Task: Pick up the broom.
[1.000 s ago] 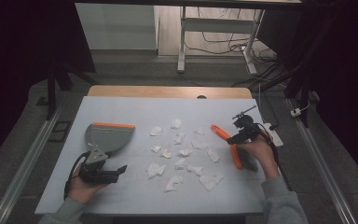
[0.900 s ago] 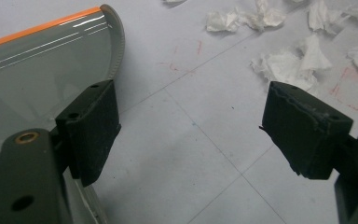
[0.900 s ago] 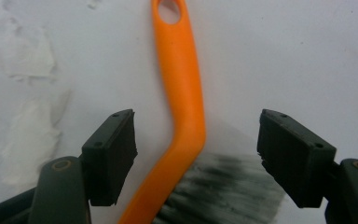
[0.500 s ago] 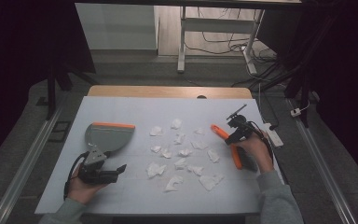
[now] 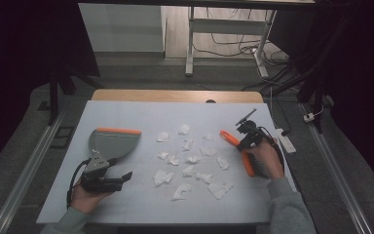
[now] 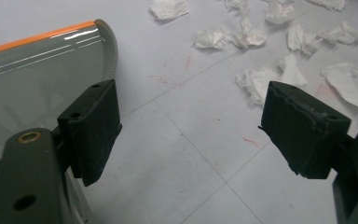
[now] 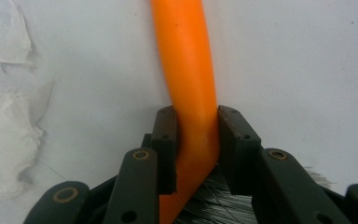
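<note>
A brush with an orange handle (image 5: pixel 230 138) lies on the right of the white table top. My right gripper (image 5: pixel 246 141) is shut on it. In the right gripper view the pads squeeze the orange handle (image 7: pixel 186 60) just above the dark bristles (image 7: pixel 214 200); these jaws have just been closing on it. A grey dustpan (image 5: pixel 113 142) with an orange lip sits at the left. My left gripper (image 5: pixel 119 178) rests near the pan's handle, open and holding nothing. The left gripper view has the dustpan (image 6: pixel 37 70) at the left jaw. Several crumpled paper scraps (image 5: pixel 190 158) lie between pan and brush.
A white power strip (image 5: pixel 285 141) lies at the table's right edge. A wooden strip (image 5: pixel 175 95) borders the far side. Paper scraps (image 6: pixel 261 79) spread ahead of the left gripper, and one scrap (image 7: pixel 9 140) lies left of the brush handle.
The right gripper shifted slightly left and down onto the brush handle and its jaws closed on it. The left hand and dustpan stayed put.
</note>
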### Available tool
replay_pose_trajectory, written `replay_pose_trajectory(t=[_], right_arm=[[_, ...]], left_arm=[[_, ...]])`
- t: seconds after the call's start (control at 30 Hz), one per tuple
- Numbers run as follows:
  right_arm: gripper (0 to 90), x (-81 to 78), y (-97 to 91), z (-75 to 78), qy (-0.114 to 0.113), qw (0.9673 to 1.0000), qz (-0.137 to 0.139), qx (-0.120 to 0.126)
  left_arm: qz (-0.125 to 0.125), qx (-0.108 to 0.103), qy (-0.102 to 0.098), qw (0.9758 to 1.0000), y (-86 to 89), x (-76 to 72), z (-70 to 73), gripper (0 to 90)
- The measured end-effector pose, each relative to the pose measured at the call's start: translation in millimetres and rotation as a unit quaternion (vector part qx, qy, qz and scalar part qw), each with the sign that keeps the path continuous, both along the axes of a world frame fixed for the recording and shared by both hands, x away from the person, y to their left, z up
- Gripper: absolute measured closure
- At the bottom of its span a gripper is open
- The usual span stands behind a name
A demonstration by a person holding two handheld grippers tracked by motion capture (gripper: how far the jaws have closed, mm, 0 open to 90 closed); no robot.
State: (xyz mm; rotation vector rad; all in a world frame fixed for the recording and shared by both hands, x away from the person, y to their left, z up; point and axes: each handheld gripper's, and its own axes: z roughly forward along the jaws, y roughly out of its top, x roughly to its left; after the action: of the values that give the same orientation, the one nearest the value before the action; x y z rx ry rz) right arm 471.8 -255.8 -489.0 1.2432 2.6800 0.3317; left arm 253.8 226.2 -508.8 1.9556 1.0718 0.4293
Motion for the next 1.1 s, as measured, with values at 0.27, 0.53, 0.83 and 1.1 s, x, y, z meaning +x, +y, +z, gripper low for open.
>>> replay_pose_trajectory(t=[0.27,0.53,0.83,1.1], right_arm=[[70.2,-4.0,-1.0,1.3,-0.012,0.9996,0.026,-0.005],[70.6,-13.8,-27.4,25.9,-0.044,0.9963,0.023,0.071],[70.6,-22.6,-49.9,46.0,-0.055,0.9828,0.028,0.174],[70.6,-29.5,-55.3,61.1,-0.064,0.9645,0.043,0.253]], left_arm=[[0.006,0.000,-0.003,1.0000,2.9,0.1,-0.6,20.9],[0.009,-0.002,-0.005,0.9999,3.6,0.5,-0.5,21.0],[0.009,-0.002,-0.007,0.9999,3.5,0.7,-0.7,21.1],[0.008,-0.003,-0.006,0.9999,1.3,0.7,-0.7,21.3]])
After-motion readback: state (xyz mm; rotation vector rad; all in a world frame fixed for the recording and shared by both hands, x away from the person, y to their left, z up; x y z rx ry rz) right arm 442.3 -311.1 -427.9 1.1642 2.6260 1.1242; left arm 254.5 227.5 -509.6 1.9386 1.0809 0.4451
